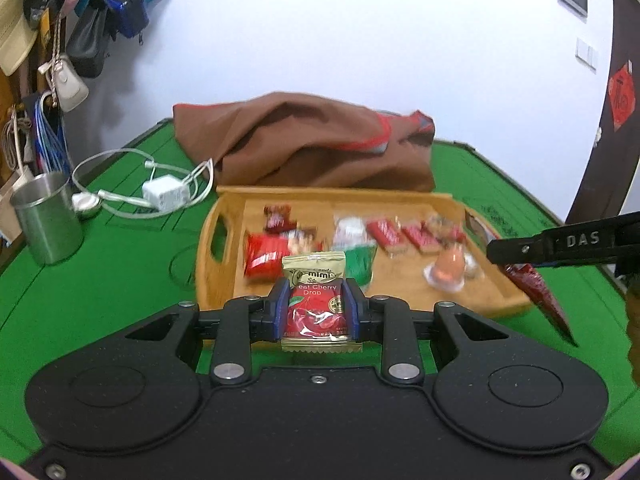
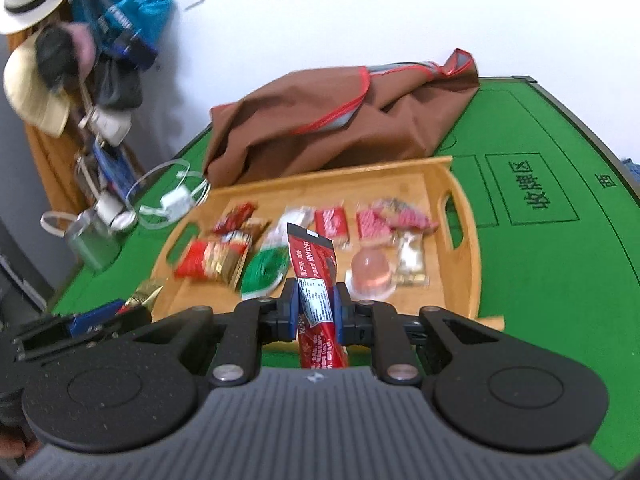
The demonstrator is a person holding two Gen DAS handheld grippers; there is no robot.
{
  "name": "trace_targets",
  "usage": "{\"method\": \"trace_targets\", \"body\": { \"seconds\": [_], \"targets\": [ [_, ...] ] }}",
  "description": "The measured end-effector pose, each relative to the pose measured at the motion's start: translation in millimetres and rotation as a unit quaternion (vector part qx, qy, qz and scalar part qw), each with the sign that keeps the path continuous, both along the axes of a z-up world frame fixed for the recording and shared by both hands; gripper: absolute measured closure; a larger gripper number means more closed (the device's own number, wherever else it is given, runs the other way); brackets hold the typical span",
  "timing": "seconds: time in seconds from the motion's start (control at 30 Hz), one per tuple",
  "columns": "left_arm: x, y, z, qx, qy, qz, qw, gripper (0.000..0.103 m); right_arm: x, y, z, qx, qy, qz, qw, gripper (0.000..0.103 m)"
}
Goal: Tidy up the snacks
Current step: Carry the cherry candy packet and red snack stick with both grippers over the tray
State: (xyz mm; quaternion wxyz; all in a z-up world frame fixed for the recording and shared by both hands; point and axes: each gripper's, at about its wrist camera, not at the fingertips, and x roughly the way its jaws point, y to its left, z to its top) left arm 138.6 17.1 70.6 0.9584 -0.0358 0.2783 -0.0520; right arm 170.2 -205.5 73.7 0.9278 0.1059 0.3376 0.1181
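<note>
The left gripper (image 1: 316, 308) is clamped on a gold-and-red cherry drop packet (image 1: 316, 300), held upright in the air just in front of the near edge of the wooden tray (image 1: 224, 216). The right gripper (image 2: 316, 304) is closed tight on a long red stick sachet (image 2: 316, 280), also above the tray's near edge. The tray sits mid-tabletop on the green table (image 1: 100, 280), holding loose snacks: a red bag (image 1: 264, 256), a green-and-white packet (image 1: 356, 256) and a jelly cup (image 1: 450, 270), with a brown cloth bag (image 1: 312, 144) at its far edge.

Glossy foil candy packet (image 1: 314, 300), smooth wooden tray (image 1: 224, 208), matt green felt table (image 1: 100, 300)
</note>
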Motion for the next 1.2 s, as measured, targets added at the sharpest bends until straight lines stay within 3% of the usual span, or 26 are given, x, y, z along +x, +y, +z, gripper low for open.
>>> {"method": "trace_targets", "body": {
  "seconds": [0.13, 0.4, 0.63, 0.9, 1.2],
  "targets": [
    [21.7, -0.8, 11.5, -0.028, -0.023, -0.01, 0.9993, 0.077, 22.9, -1.3, 5.9, 0.026, 0.002, -0.022, 0.999, 0.082],
    [85.2, -7.5, 10.1, -0.056, 0.003, -0.009, 0.9984, 0.076, 66.0, -2.2, 8.8, 0.081, -0.026, -0.082, 0.993, 0.082],
    [130.9, -16.7, -14.0, -0.062, 0.033, 0.005, 0.9976, 0.076, 100.6, -3.9, -20.4, 0.14, -0.008, -0.061, 0.988, 0.082],
    [154.3, -35.4, -40.3, -0.026, 0.052, 0.005, 0.9983, 0.076, 125.5, -1.1, -49.7, 0.114, 0.014, -0.08, 0.99, 0.082],
    [165.2, -38.3, -52.5, -0.014, 0.061, 0.011, 0.998, 0.076, 140.8, 2.7, -65.1, 0.079, 0.027, -0.07, 0.994, 0.081]
  ]
}}
